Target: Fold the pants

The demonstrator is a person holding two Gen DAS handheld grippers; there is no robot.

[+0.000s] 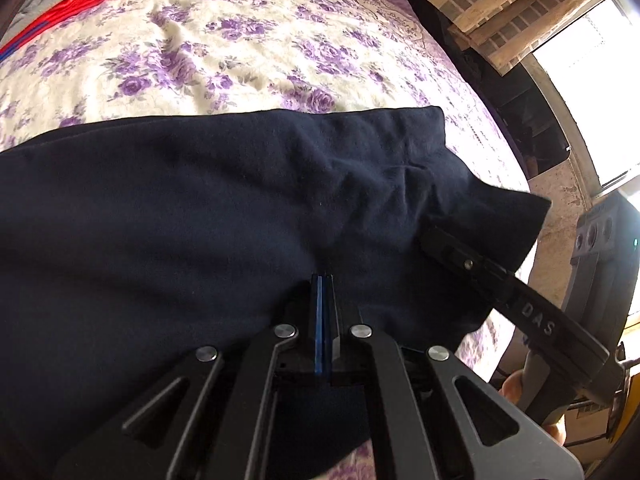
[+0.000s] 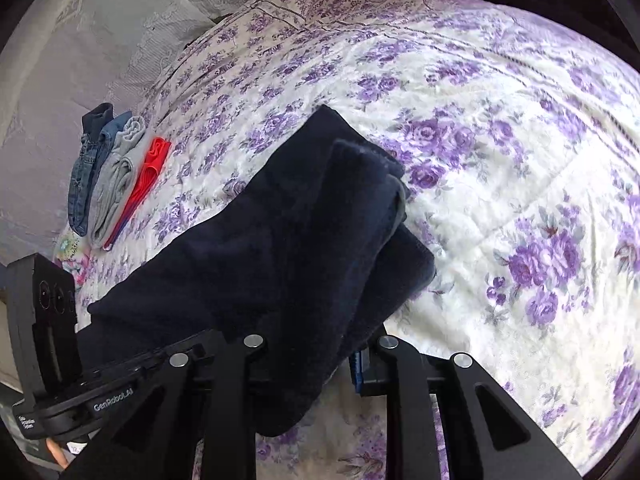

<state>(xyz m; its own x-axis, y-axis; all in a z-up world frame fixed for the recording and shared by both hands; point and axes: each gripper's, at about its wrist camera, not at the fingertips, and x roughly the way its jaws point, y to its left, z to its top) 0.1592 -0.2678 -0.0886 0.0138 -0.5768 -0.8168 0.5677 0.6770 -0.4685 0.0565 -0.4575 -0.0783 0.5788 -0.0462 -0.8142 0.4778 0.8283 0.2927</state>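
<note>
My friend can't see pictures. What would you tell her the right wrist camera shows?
Dark navy pants, partly folded, lie on a bed with a purple-flowered bedspread, draping into the right gripper. Folded clothes in denim, grey and red sit in a row to the far left, and the left gripper shows at the left edge.

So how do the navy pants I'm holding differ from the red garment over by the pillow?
The navy pants are dark, large and only partly folded, with an end lifted off the bedspread; the red garment is bright, looks much smaller and lies in a flat, narrow fold. The navy pants are pinched by both the left hand-held gripper and the right hand-held gripper; nothing touches the red garment. Both rest on the same bedspread.
</note>
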